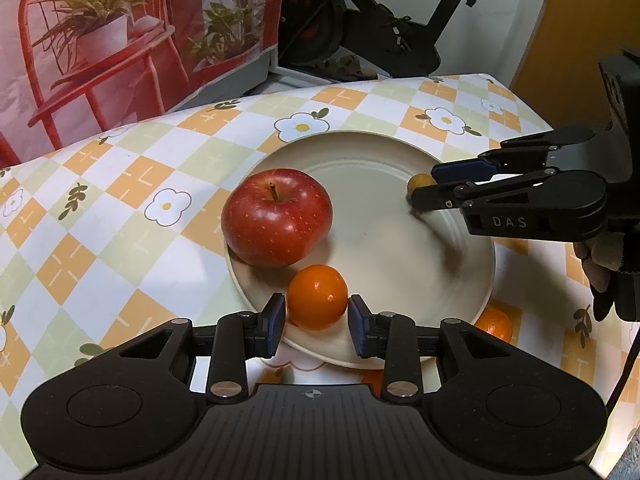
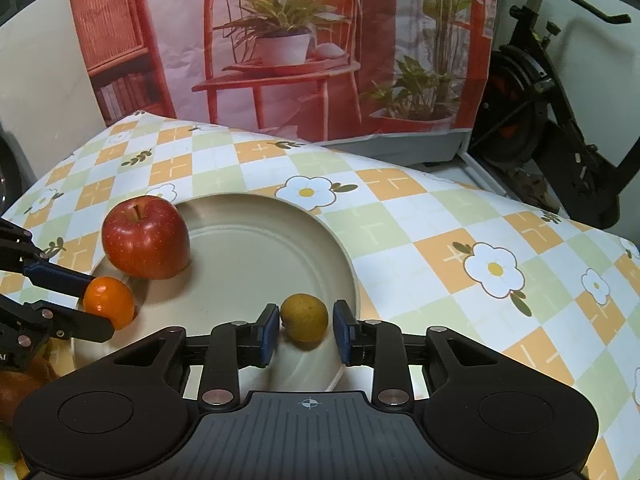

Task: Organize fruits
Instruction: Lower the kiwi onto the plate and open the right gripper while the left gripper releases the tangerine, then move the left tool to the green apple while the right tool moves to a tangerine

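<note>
Hand-held gripper (image 1: 317, 320) over checkered floral tablecloth (image 1: 120, 208), exercise bike (image 1: 360, 28) behind.

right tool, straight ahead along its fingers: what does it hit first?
The right tool would meet the small yellow-brown fruit first; it already sits between the open fingers on the plate. Beyond it lies bare plate, then the far rim. Depth is only approximate.

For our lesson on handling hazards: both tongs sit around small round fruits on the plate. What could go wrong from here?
1. The orange fruit sits near the plate rim between the open left tongs; a nudge might roll it off.
2. The yellowish fruit sits loose between the open right tongs and may roll.
3. The orange fruit lies close to the apple; it could bump it.
</note>
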Motion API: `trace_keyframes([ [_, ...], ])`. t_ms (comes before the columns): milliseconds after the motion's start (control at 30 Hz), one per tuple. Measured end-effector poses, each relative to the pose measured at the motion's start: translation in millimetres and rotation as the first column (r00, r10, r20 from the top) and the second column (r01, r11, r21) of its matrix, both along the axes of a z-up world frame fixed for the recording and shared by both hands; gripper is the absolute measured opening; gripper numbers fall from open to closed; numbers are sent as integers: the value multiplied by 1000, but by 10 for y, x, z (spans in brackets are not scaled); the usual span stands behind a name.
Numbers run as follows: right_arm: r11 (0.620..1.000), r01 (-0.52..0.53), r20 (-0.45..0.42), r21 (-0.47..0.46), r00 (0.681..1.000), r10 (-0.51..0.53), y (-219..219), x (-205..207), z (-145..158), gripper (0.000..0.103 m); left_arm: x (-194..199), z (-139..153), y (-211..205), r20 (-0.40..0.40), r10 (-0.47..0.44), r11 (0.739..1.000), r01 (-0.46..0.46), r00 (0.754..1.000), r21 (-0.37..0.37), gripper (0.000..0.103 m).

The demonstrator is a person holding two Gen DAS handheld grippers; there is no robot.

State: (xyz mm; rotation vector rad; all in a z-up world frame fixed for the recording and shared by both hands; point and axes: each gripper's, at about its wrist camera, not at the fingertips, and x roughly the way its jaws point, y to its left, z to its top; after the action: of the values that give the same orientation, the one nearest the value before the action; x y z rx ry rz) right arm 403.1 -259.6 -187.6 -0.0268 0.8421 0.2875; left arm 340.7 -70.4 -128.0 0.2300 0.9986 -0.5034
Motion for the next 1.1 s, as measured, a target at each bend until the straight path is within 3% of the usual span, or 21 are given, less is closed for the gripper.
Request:
trace_keyframes([
  [633,994,60,78,96,995,-68,-187,-573,294,31,-311,337,180,86,65,995,-57,994,-88,37],
  [1100,981,87,81,171,991,-102,-73,-1024,245,31,-648,493,629,144,180,974,-156,973,-167,37],
])
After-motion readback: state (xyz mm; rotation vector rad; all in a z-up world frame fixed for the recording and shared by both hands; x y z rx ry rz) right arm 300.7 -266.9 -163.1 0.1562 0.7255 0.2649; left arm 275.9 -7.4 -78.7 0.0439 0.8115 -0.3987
